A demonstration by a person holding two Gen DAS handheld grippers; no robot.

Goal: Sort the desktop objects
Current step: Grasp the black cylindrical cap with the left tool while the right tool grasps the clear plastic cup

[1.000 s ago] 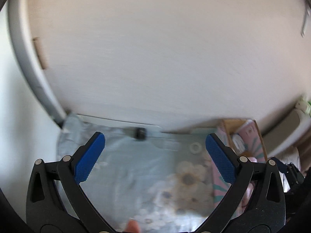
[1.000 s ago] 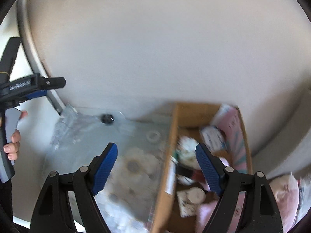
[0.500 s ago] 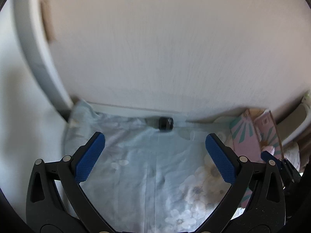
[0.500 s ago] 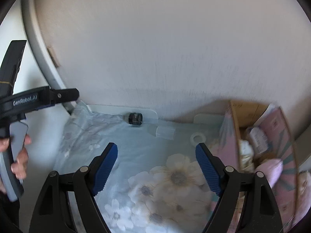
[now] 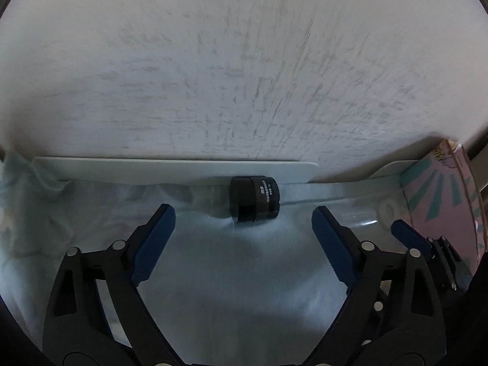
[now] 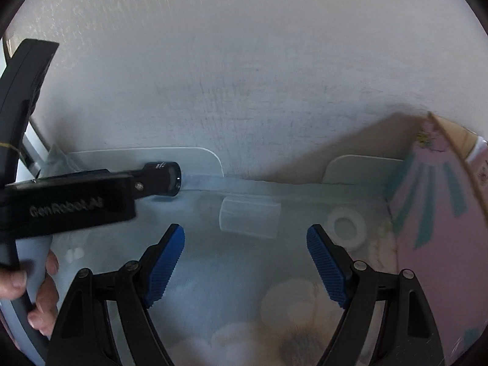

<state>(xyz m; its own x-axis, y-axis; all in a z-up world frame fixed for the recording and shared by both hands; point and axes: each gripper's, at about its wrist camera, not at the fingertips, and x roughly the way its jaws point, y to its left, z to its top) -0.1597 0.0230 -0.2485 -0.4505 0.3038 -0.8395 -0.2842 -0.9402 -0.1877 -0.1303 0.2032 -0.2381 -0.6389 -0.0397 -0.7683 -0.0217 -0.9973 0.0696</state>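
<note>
The black cylinder (image 5: 254, 199) lies on its side at the far edge of your desk (image 5: 244, 289), against the foot of the wall (image 5: 244, 61). White lettering runs round its body, too small and blurred to read. Your left hand-held gripper (image 5: 242, 238) points at it from just short, blue pads (image 5: 154, 244) either side of open cloth; its jaws are closing with nothing between them, and the cylinder sits beyond the tips.

In the right wrist view, your left tool's black housing carries pale lettering (image 6: 65, 209) that reads roughly "GenRobot.AI", partly blurred. Your left hand (image 6: 39, 292) wraps its grey handle at the frame's left edge.

Your right hand-held gripper (image 6: 245, 253) hangs with jaws apart and empty above the cloth. Ahead of it lies a clear rectangular box (image 6: 249, 218); to the right of that, a white ring (image 6: 347, 228) lies flat.

The desk wears a pale blue cloth printed with large cream flowers (image 6: 289, 302). A pink box with teal rays (image 6: 439, 219) stands at the right, brown cardboard showing at its top edge. Two white rounded panels (image 6: 201, 158) lean at the base of the rough, off-white wall.
</note>
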